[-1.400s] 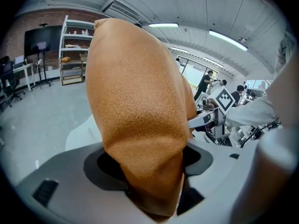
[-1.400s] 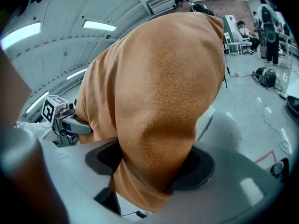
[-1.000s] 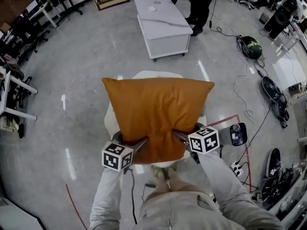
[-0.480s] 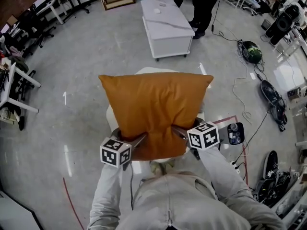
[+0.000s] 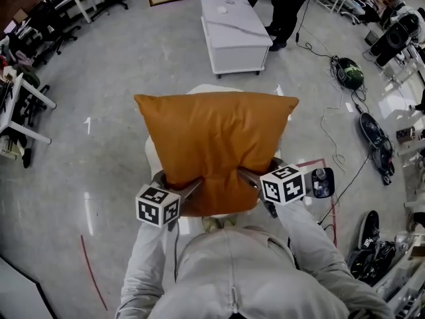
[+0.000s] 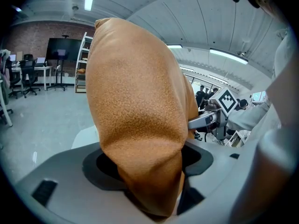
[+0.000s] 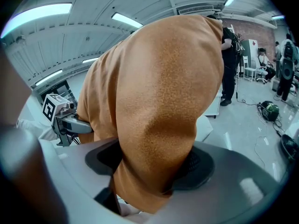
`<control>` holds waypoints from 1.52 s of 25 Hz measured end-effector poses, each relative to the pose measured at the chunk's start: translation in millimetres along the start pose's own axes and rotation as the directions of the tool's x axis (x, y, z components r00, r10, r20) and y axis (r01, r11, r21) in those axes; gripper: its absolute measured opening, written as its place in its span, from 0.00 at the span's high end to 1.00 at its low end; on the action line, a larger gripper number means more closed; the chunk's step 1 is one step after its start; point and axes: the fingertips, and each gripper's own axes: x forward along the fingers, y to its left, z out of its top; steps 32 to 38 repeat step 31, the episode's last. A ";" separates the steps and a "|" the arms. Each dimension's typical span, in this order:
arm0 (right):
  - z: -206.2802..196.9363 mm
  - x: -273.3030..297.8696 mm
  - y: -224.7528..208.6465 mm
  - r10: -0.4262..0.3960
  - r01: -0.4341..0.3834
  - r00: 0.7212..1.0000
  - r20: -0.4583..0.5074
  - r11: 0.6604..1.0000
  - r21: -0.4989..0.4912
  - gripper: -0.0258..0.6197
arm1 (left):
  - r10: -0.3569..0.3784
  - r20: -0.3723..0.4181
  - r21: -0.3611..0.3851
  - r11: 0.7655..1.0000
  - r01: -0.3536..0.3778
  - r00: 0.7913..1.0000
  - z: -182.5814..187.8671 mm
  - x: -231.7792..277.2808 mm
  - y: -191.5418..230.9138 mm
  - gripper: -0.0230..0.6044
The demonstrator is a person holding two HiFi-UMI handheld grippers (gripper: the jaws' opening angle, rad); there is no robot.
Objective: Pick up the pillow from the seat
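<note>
An orange square pillow [image 5: 216,148] hangs in the air above a white seat [image 5: 154,161], held up by its near edge. My left gripper [image 5: 192,190] is shut on the pillow's lower left part, and the fabric bunches between its jaws in the left gripper view [image 6: 140,139]. My right gripper [image 5: 247,180] is shut on the lower right part, with the pillow [image 7: 159,115] filling the right gripper view. Each gripper shows in the other's view: the right one [image 6: 205,120] and the left one [image 7: 74,123].
A white low table [image 5: 234,28] stands ahead on the grey floor, with a person's dark legs [image 5: 285,8] beside it. Cables, shoes and gear [image 5: 375,131] lie at the right. Desks and chairs [image 5: 20,78] line the left. A power strip [image 5: 317,183] lies near the seat.
The pillow with both grippers has shifted slightly up and away from me in the head view. Both grips hold unchanged.
</note>
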 end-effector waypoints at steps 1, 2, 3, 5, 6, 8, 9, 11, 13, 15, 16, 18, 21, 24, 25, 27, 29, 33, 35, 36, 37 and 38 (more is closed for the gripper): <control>-0.8 0.4 0.9 0.000 0.000 1.000 0.000 1.000 0.001 0.49 | 0.000 0.000 0.000 1.000 0.000 1.000 -0.8 -0.7 0.3 0.44; -1.3 0.8 1.9 -0.001 0.001 1.000 0.000 1.000 0.002 0.49 | -0.001 0.000 0.001 1.000 0.001 1.000 -1.4 -1.3 0.8 0.44; -1.6 1.2 2.9 -0.003 0.003 1.000 0.000 1.000 0.001 0.49 | -0.001 0.000 0.003 1.000 0.001 1.000 -1.9 -2.1 1.3 0.44; -0.8 2.1 4.8 -0.005 0.005 1.000 0.003 1.000 -0.001 0.49 | 0.000 0.002 0.005 1.000 0.000 1.000 -1.6 -3.8 2.7 0.44; 0.5 2.7 5.6 -0.006 0.006 1.000 0.005 1.000 -0.002 0.49 | 0.001 0.003 0.006 1.000 -0.001 1.000 -0.6 -4.7 3.7 0.44; 3.8 4.0 7.5 -0.005 0.005 1.000 0.009 1.000 -0.005 0.50 | 0.003 0.006 0.008 1.000 -0.003 1.000 1.8 -6.8 6.0 0.44; 5.2 4.4 8.6 -0.005 0.005 1.000 0.010 1.000 -0.006 0.50 | 0.004 0.007 0.009 1.000 -0.004 1.000 2.7 -7.9 7.0 0.44; 7.5 5.1 11.1 -0.007 0.007 1.000 0.012 1.000 -0.008 0.50 | 0.004 0.009 0.009 1.000 -0.004 1.000 4.0 -10.1 9.0 0.44; 9.3 6.5 13.0 -0.009 0.009 1.000 0.013 1.000 -0.012 0.50 | 0.004 0.010 0.009 1.000 -0.004 1.000 4.6 -11.5 11.4 0.44; 10.7 8.2 13.6 -0.010 0.010 1.000 0.013 1.000 -0.013 0.50 | 0.004 0.012 0.009 1.000 -0.004 1.000 5.3 -11.7 13.7 0.44; 11.4 8.7 13.8 -0.011 0.011 1.000 0.013 1.000 -0.013 0.50 | 0.003 0.013 0.008 1.000 -0.004 1.000 5.7 -11.7 14.4 0.44; 12.0 8.9 14.2 -0.014 0.014 1.000 0.014 1.000 -0.013 0.50 | 0.001 0.015 0.008 1.000 -0.002 1.000 6.0 -11.8 15.2 0.44; 11.5 9.0 14.2 -0.018 0.018 1.000 0.014 1.000 -0.014 0.50 | -0.001 0.016 0.006 1.000 0.001 1.000 5.1 -11.2 15.3 0.44; 11.7 10.1 14.8 -0.021 0.021 1.000 0.012 1.000 -0.014 0.50 | -0.003 0.018 0.003 1.000 0.003 1.000 4.6 -11.4 16.7 0.44; 11.7 10.5 15.4 -0.022 0.022 1.000 0.012 1.000 -0.015 0.50 | -0.003 0.018 0.002 1.000 0.003 1.000 4.3 -11.7 17.2 0.44; 11.0 10.4 15.7 -0.023 0.023 1.000 0.012 1.000 -0.016 0.50 | -0.003 0.018 0.000 1.000 0.003 1.000 3.3 -12.0 17.0 0.44; 9.6 9.2 15.0 -0.024 0.024 1.000 0.012 1.000 -0.017 0.50 | -0.003 0.019 -0.001 1.000 0.003 1.000 2.2 -11.4 15.4 0.44; 8.1 7.8 13.9 -0.024 0.025 1.000 0.013 1.000 -0.017 0.50 | -0.004 0.021 -0.001 1.000 0.004 1.000 1.3 -10.5 13.3 0.44; 8.1 7.8 13.9 -0.024 0.025 1.000 0.013 1.000 -0.017 0.50 | -0.004 0.021 -0.001 1.000 0.004 1.000 1.3 -10.5 13.3 0.44; 8.1 7.8 13.9 -0.024 0.025 1.000 0.013 1.000 -0.017 0.50 | -0.004 0.021 -0.001 1.000 0.004 1.000 1.3 -10.5 13.3 0.44; 8.1 7.8 13.9 -0.024 0.025 1.000 0.013 1.000 -0.017 0.50 | -0.004 0.021 -0.001 1.000 0.004 1.000 1.3 -10.5 13.3 0.44; 8.1 7.8 13.9 -0.024 0.025 1.000 0.013 1.000 -0.017 0.50 | -0.004 0.021 -0.001 1.000 0.004 1.000 1.3 -10.5 13.3 0.44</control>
